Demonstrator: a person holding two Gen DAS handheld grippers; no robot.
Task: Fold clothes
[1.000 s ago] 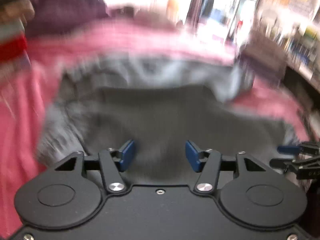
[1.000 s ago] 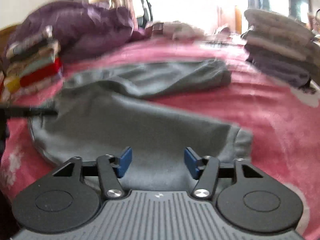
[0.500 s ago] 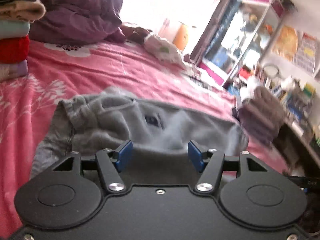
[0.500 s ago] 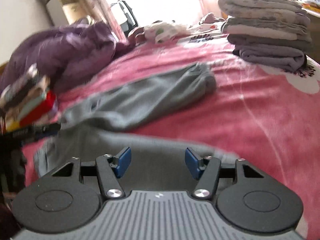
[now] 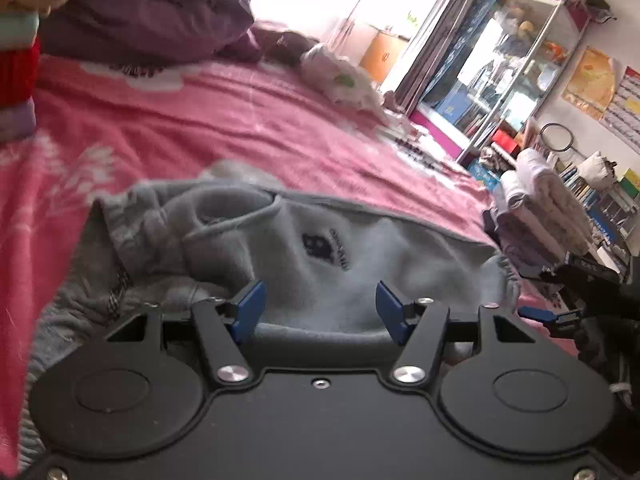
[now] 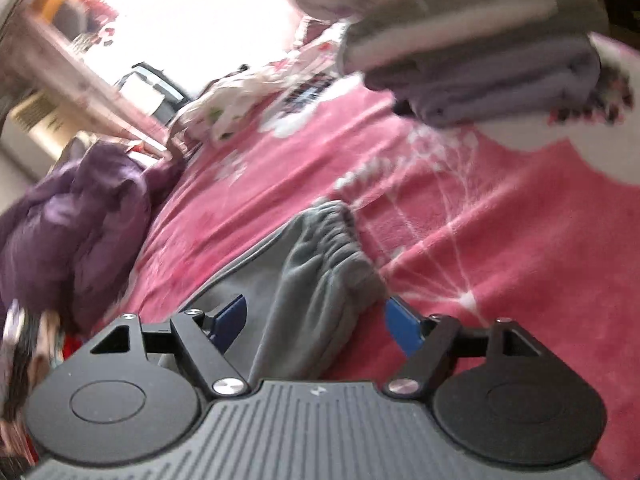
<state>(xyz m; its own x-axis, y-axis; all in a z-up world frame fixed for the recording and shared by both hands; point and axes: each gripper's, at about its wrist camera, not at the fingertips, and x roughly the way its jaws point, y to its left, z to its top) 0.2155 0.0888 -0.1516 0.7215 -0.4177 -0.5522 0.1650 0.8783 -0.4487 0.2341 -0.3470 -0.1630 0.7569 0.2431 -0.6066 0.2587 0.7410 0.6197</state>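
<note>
A: Closest to the lens, what is the left hand-held gripper (image 5: 318,312) doing?

B: Its blue pads stand apart with a folded edge of the grey sweatpants (image 5: 328,256) lying between them; nothing is pinched, so it is released.

A: And the right hand-held gripper (image 6: 316,322)?

B: Its jaws are opening. The elastic cuff of a grey trouser leg (image 6: 320,264) lies between the pads, which do not press on it.

A: Where are the sweatpants?

B: Spread on the pink bed blanket (image 5: 224,128). In the left view the bunched waistband and drawstring sit at the left, a small dark logo near the middle.

A: Farther out?

B: A stack of folded laundry (image 6: 480,56) on the blanket beyond the cuff, a purple duvet (image 5: 160,12) at the far end of the bed, a white patterned garment (image 5: 340,80) near it, and a glass cabinet (image 5: 512,60) against the wall.
</note>
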